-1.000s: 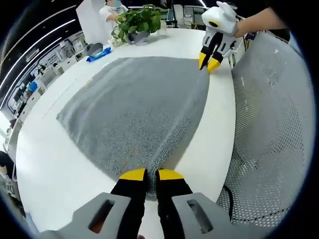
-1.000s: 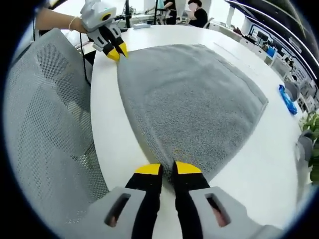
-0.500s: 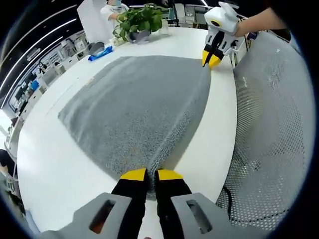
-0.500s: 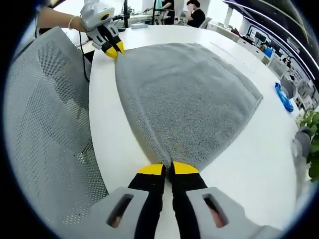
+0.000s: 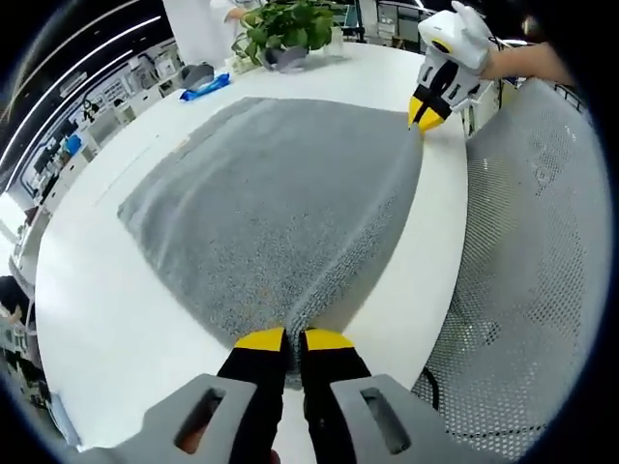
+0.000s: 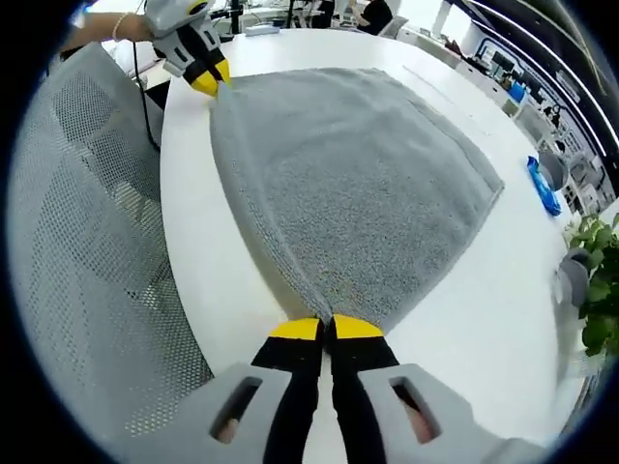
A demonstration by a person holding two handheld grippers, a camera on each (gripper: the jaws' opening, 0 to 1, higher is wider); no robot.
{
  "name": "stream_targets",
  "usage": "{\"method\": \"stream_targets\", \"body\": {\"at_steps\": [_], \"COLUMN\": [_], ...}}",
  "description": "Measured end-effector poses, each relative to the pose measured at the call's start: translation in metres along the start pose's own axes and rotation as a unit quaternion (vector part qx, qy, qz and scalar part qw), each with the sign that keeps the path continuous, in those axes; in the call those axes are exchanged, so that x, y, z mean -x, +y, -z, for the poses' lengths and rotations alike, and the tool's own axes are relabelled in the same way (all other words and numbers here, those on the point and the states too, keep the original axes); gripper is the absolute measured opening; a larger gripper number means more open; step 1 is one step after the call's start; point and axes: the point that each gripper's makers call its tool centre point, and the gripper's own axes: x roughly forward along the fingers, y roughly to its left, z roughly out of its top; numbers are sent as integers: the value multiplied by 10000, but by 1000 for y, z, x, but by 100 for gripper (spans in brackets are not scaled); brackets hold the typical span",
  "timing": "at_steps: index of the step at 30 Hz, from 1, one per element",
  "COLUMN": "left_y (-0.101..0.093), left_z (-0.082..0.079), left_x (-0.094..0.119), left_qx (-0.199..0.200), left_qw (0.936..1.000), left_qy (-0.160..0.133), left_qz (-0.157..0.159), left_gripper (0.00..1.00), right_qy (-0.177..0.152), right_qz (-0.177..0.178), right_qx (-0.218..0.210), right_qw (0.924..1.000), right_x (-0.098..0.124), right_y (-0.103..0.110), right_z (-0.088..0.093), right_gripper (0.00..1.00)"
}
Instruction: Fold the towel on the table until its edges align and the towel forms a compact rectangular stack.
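Change: since a second ago the right gripper's fingers have closed their small gap, and the near edge of the towel is pulled tauter between the two grippers.
Towel (image 5: 261, 203): grey, spread flat on the white worktop (image 5: 106, 329), its near edge along the worktop's rim.
Left gripper (image 5: 282, 339): yellow-tipped fingers closed on one near corner of the towel.
Right gripper (image 6: 326, 329): fingers pressed together on the other near corner.
Left gripper view alone: potted plant (image 5: 290, 24) at the far end, a person in white behind it.
Right gripper view alone: seated people at the far side.
Both views: mesh chair back (image 6: 87, 242) beside the worktop, blue object (image 6: 542, 184).
Writing: none readable.
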Motion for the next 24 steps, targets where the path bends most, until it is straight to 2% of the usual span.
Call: {"method": "stream_targets", "body": {"at_steps": [4, 7, 8, 11, 17, 24], "left_y": [4, 7, 7, 9, 13, 18], "left_z": [-6, -13, -15, -23, -41, -53], "left_x": [11, 21, 23, 33, 50, 69], "left_qx": [84, 267, 326, 416, 354, 510], "left_qw": [9998, 9991, 9987, 9977, 9964, 9929], "left_qy": [-126, -284, -342, -468, -627, -816], "left_qz": [-103, -166, -179, -264, -457, -702], "left_gripper": [5, 5, 5, 5, 5, 5], "right_qy": [-143, -370, -416, -516, -664, -944], "right_qz": [5, -63, -57, 32, 224, 513], "right_qx": [-284, -873, -926, -999, -1113, -1133], "right_qw": [9995, 9955, 9948, 9937, 9913, 9877], "right_x": [10, 18, 20, 28, 43, 72], "right_y": [-1, 0, 0, -3, -4, -9], "right_z": [-5, -12, -13, -15, -19, -35], "right_gripper": [0, 0, 0, 0, 0, 0]}}
